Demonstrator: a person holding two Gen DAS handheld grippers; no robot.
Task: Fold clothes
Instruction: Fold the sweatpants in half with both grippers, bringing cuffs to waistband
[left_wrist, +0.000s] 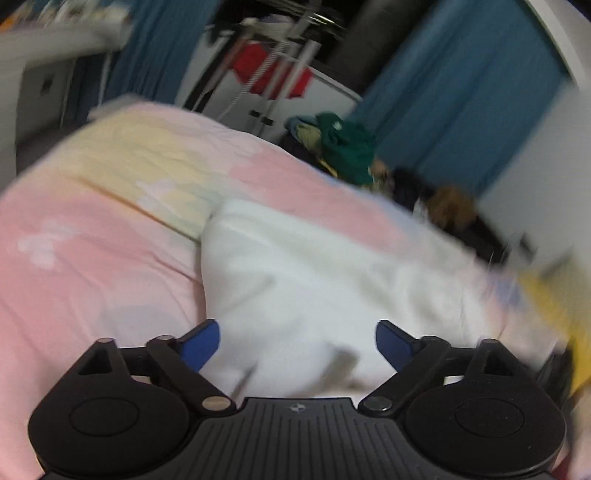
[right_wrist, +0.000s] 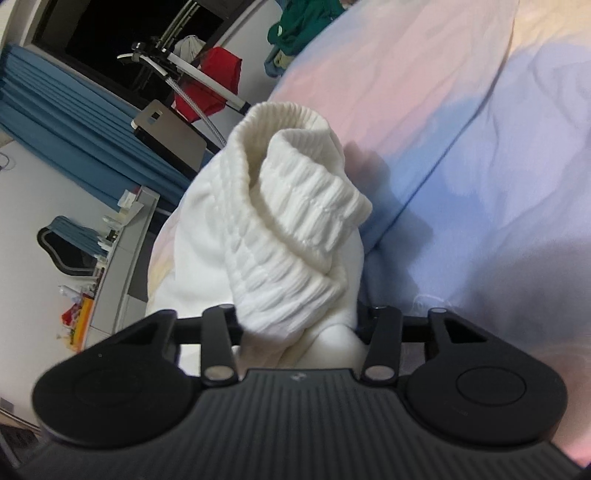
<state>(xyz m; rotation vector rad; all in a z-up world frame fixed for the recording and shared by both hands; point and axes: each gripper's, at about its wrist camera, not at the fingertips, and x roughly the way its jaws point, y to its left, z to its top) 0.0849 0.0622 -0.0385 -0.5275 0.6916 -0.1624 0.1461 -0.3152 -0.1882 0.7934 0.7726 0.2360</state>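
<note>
Garment (left_wrist: 314, 266) on my bed (left_wrist: 92, 258); clothes pile (left_wrist: 343, 151) at its far edge; drying rack (left_wrist: 280, 66) behind.

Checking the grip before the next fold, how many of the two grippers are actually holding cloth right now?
1. The right gripper is clamped on the white garment's ribbed edge. The left gripper is open above the garment, holding nothing.
</note>
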